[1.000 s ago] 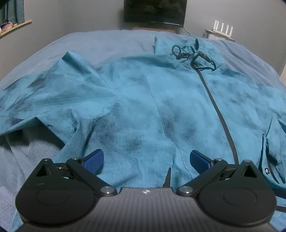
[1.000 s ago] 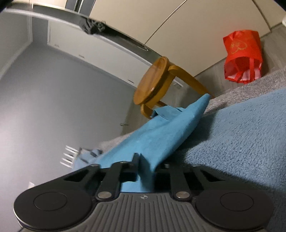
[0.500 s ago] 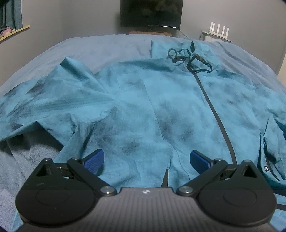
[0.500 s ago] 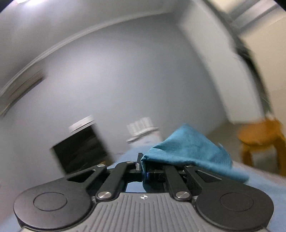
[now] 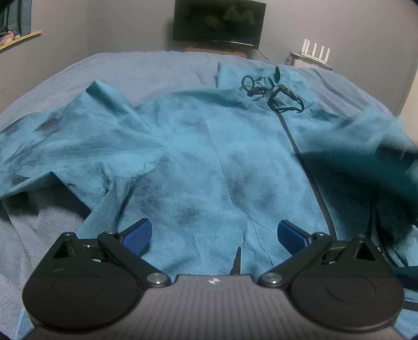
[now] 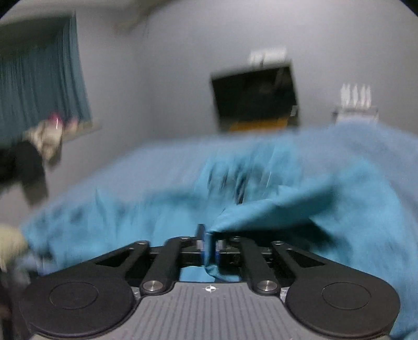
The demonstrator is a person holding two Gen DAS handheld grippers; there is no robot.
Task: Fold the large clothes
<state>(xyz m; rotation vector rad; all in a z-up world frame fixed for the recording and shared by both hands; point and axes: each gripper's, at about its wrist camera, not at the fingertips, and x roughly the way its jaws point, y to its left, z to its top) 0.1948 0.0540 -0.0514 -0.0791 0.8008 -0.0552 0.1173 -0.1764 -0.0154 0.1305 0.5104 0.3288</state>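
A large teal jacket (image 5: pixel 235 167) with dark blotches lies spread front-up on the bed, its dark zipper (image 5: pixel 308 170) running down the right half and drawstrings (image 5: pixel 271 91) at the collar. My left gripper (image 5: pixel 213 234) is open and empty, hovering just above the jacket's lower hem. My right gripper (image 6: pixel 207 245) is shut on the edge of the jacket's right sleeve (image 6: pixel 300 209) and holds it lifted over the body. In the left wrist view that lifted sleeve (image 5: pixel 365 146) shows blurred at the right.
The bed has a grey-blue blanket (image 5: pixel 146 65). A dark TV (image 5: pixel 219 23) stands against the far wall, with a white router (image 5: pixel 314 51) to its right. A teal curtain (image 6: pixel 39 86) hangs at the left by a sill.
My right gripper has swung the held sleeve from the bed's side up and over toward the jacket body. My left gripper has stayed open over the hem.
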